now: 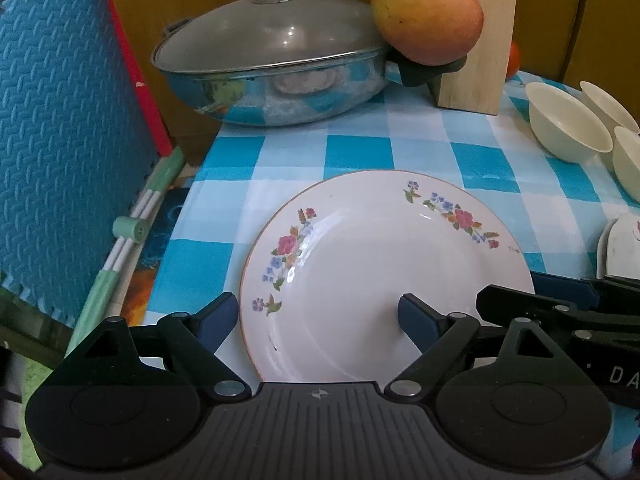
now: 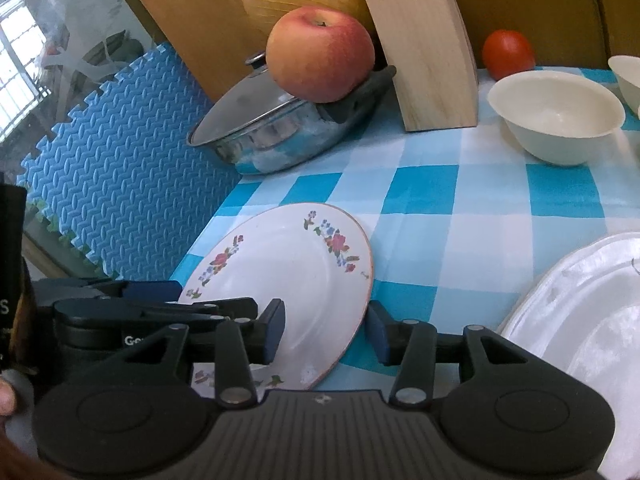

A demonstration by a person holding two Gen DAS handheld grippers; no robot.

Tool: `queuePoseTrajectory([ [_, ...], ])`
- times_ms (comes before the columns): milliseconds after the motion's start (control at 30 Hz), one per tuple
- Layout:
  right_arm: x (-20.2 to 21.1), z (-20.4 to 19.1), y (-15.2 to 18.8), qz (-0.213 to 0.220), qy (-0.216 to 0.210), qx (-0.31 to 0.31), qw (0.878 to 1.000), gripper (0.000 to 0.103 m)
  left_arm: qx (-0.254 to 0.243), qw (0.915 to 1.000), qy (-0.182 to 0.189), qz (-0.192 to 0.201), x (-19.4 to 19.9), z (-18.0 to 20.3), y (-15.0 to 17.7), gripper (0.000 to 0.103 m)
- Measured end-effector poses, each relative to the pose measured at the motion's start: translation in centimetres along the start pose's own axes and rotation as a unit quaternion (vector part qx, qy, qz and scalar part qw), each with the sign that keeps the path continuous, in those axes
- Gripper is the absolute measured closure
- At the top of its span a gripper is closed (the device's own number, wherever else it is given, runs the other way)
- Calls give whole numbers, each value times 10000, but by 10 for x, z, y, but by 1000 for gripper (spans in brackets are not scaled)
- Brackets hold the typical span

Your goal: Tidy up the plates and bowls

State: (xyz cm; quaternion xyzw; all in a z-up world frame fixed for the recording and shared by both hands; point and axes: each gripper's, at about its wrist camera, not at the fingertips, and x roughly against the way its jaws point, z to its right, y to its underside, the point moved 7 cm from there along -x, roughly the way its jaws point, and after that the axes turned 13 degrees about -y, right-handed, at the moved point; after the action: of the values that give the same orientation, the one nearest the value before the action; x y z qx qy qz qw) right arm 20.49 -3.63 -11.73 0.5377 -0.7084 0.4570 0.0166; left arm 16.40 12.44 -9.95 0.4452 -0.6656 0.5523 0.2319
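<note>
my left gripper [image 1: 316, 320] stood open astride the floral plate's [image 1: 384, 276] left rim on the checked cloth [image 1: 360, 152]; my right gripper [image 2: 326, 330] straddled its right rim, pads apart from it. behind, left to right: one lidded pan [image 1: 272, 76], one apple [image 1: 428, 12] on its handle, one wooden block [image 1: 476, 36], one tomato [image 2: 508, 54], three cream bowls [image 1: 568, 124].
</note>
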Motion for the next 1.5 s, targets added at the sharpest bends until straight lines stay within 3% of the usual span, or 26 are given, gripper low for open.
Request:
queuePoseTrajectory([
  [367,0,-2,1,-8,25,95,10000,59,-69,9999,-34,79,2,1,0,12],
  [800,0,-2,1,-4,35,83,10000,60,-128,9996,-135,189,2,-1,-2,22],
  [900,-1,-5,3,-55,-96,7,9999,66,-164,9994,-173,238,2,-1,-3,25],
  [933,-3,-6,4,-80,-128,6,9999,72,-218,9991,-199,300,4,0,-3,40],
  [1000,-5,-8,5,-140,15,182,9997,80,-314,9988,238,302,10,11,-2,64],
  [1033,-5,-7,4,-165,66,196,9996,81,-368,9980,419,286,13,17,-1,64],
  [1100,-3,-3,3,-167,39,91,9998,82,-560,9974,57,444,15,21,-1,51],
  [1133,-2,-1,3,-137,-12,-17,9999,82,-553,9974,-12,469,14,18,-2,50],
  [1300,0,2,2,-108,-107,-249,9996,79,339,9991,242,93,2,-29,-11,47],
  [1400,0,3,2,-67,-169,-416,9990,77,750,9962,425,-84,-6,-54,-13,35],
  [1500,-2,3,1,-42,-286,-523,9982,75,1105,9894,819,-472,-16,-61,-8,45],
])
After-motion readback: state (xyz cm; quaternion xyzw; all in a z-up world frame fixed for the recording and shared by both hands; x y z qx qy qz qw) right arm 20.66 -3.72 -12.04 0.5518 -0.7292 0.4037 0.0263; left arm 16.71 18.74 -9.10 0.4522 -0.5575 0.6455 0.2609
